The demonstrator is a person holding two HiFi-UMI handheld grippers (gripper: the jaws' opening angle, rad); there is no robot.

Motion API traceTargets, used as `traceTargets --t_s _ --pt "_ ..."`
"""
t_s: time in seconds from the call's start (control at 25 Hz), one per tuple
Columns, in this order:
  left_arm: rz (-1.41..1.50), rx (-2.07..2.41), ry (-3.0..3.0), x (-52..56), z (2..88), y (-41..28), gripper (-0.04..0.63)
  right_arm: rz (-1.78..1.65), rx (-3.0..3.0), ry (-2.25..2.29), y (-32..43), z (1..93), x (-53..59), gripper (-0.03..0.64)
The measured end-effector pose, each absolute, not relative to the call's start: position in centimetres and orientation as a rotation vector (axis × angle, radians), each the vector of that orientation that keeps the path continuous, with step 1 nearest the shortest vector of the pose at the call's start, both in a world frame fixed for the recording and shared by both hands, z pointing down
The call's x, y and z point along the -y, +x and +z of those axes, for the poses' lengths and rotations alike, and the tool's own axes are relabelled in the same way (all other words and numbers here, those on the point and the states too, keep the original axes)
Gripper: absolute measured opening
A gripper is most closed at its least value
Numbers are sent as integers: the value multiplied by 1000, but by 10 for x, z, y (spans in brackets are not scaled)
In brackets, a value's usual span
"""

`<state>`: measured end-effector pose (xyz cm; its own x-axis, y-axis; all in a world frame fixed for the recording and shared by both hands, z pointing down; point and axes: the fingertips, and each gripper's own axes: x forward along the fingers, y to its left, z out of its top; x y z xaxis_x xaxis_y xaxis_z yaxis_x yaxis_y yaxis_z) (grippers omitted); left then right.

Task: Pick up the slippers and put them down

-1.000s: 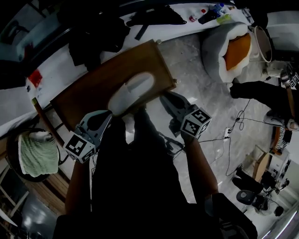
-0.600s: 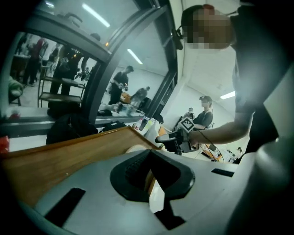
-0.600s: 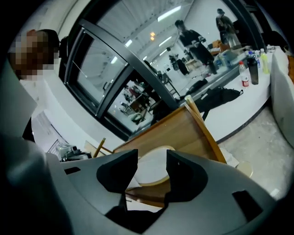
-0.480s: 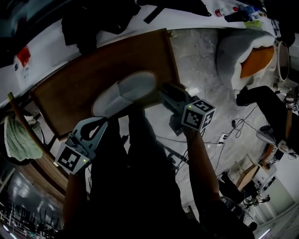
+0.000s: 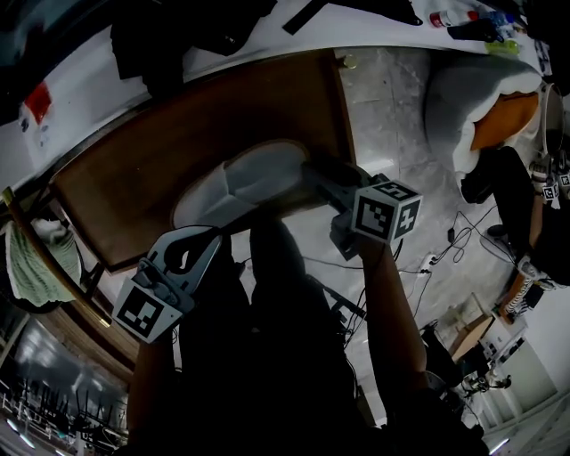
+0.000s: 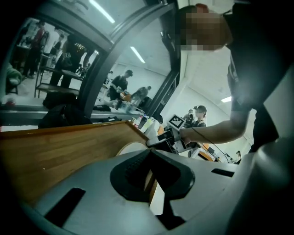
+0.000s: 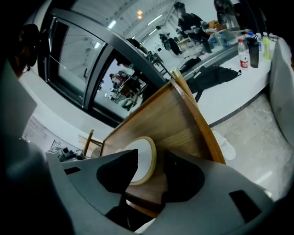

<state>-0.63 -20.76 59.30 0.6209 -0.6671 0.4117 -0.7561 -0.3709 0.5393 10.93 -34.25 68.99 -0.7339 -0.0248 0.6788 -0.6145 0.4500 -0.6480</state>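
Wooden table point(image 5: 134, 178) bears a pale, cream-rimmed slipper point(image 5: 249, 178), right gripper point(image 7: 148, 160) just spread at its end, left gripper point(image 6: 149, 158) pressed together.

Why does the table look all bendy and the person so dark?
Head view: the wide lens bows the wooden table, and the person is in shadow beside the bright slipper. Left gripper view: ceiling lights glare. Right gripper view: the window frame curves.

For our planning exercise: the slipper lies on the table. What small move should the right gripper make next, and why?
Probably ease the right gripper forward until the slipper's rim sits between its jaws. They have just opened wide, and the slipper lies just ahead, ungripped, on the table.
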Motion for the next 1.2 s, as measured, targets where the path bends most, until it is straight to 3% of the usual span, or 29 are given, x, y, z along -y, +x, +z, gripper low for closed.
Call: traceTargets --t_s 0.44,0.52,0.56,0.76,1.2 --pt "146 1092 2124 213 600 -9 12 1251 2018 439 99 704 335 167" --pt "148 1089 2123 212 600 -9 12 1268 2004 422 99 705 334 146" --pt "147 1090 2124 212 600 -10 12 1277 2001 412 99 705 333 99" --pt "131 1109 2125 211 598 -17 12 1377 2017 395 98 699 330 60" --pt "115 1160 2108 196 592 -29 12 1773 2107 330 105 667 320 37"
